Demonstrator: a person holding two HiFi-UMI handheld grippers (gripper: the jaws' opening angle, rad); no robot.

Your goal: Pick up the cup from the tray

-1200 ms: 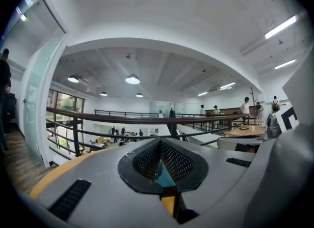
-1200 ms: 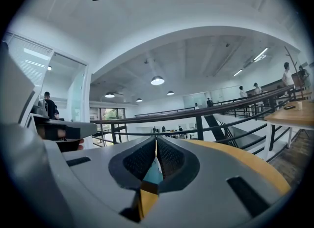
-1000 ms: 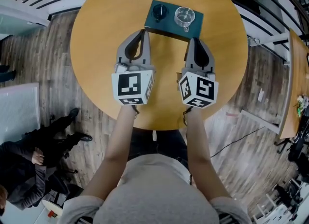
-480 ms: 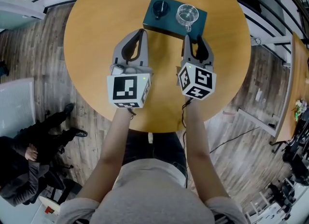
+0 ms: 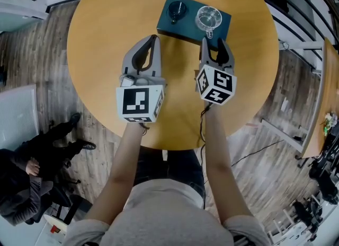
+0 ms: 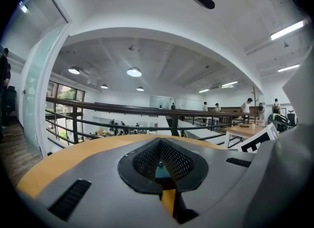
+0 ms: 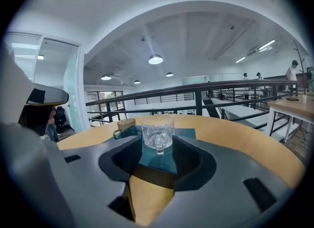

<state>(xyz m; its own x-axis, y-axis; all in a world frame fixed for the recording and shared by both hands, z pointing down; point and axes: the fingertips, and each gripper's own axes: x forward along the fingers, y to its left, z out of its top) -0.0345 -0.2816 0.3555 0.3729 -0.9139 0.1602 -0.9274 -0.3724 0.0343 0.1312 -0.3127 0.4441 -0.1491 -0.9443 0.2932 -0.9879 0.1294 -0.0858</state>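
A clear glass cup (image 5: 208, 17) with a handle stands on the right half of a dark teal tray (image 5: 165, 26) at the far side of a round wooden table (image 5: 106, 43). A darker, greenish cup (image 5: 176, 10) stands on the tray's left half. My right gripper (image 5: 216, 45) is open at the tray's near edge, its jaws having just been opening, with nothing between them. In the right gripper view the glass cup (image 7: 158, 131) stands just ahead of the right gripper (image 7: 157, 149), and the greenish cup (image 7: 125, 125) is to its left. My left gripper (image 5: 153, 39) is shut and empty, short of the tray.
The table's edge curves round close behind the tray. Black railings (image 5: 296, 1) run beyond it, over wooden flooring. A person in dark clothes (image 5: 32, 170) sits at the lower left. Another wooden table (image 5: 323, 96) stands at the right.
The right gripper's jaws went from shut to open, and it moved forward to the tray's near edge. The left gripper shifted slightly and stayed shut.
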